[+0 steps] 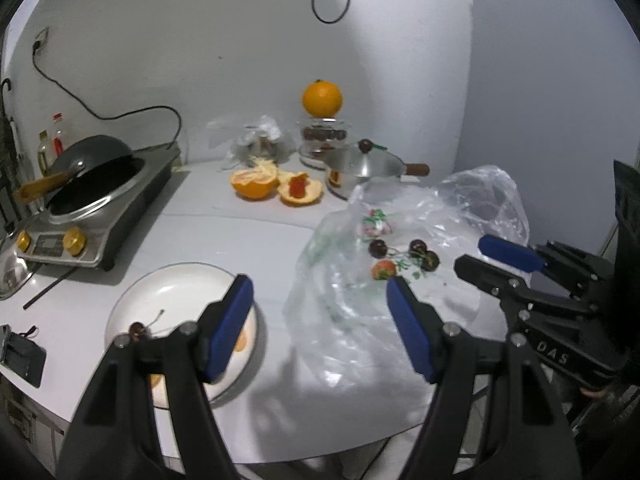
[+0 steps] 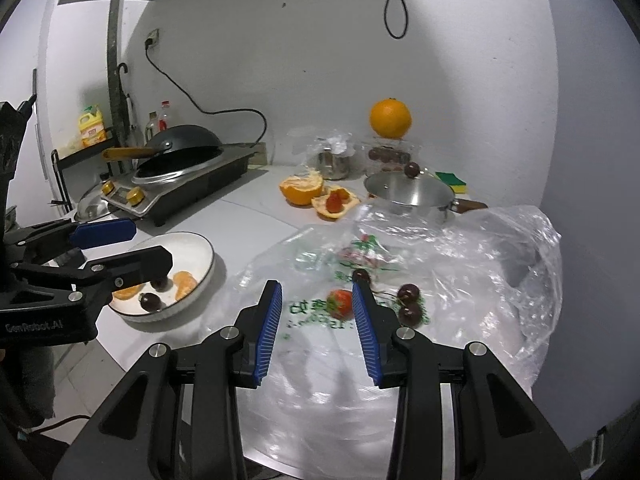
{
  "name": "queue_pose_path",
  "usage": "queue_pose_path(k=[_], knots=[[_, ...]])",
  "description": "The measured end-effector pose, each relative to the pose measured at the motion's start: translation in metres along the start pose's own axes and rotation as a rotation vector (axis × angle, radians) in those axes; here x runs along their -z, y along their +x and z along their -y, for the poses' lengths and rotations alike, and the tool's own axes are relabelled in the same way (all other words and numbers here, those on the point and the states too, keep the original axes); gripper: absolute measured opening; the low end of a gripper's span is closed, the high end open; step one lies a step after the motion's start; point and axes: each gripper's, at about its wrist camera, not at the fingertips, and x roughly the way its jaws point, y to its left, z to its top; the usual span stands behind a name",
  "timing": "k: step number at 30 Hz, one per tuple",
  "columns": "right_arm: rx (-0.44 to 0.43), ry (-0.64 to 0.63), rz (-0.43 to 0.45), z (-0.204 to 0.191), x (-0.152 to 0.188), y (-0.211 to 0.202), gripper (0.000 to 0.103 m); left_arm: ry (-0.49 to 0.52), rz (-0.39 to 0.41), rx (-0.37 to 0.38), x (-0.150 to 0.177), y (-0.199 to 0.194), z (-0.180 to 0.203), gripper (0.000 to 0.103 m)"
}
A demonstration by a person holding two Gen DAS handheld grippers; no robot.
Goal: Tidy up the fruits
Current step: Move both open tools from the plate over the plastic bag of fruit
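Observation:
A clear plastic bag (image 2: pixel 420 264) lies on the white counter with a strawberry (image 2: pixel 339 303) and dark cherries (image 2: pixel 409 293) on it. My right gripper (image 2: pixel 316 300) is open, just short of the strawberry, which sits near its right finger. A white plate (image 2: pixel 202 276) to the left holds orange segments (image 2: pixel 185 281) and cherries (image 2: pixel 151 301). My left gripper (image 1: pixel 320 292) is open and empty, hovering between the plate (image 1: pixel 172 284) and the bag (image 1: pixel 352 304). The strawberry (image 1: pixel 383 270) and cherries (image 1: pixel 377 248) also show in the left wrist view.
An induction cooker with a black wok (image 2: pixel 180 160) stands at the left. Halved orange peels (image 2: pixel 312 192), a steel pot with lid (image 2: pixel 408 192) and a whole orange on a glass jar (image 2: pixel 390 118) stand at the back. A sponge (image 2: pixel 451 181) lies by the wall.

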Motion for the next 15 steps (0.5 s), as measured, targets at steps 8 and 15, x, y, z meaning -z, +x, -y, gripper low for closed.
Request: queue_pose_path(k=[8, 15], knots=[[0.017, 0.030, -0.007, 0.028, 0.008, 0.000, 0.039, 0.032, -0.012, 0.018, -0.006, 0.012, 0.026, 0.071], [0.026, 0.051, -0.014, 0.048, 0.011, 0.001, 0.039, 0.055, -0.028, 0.033, -0.011, 0.028, 0.045, 0.071]])
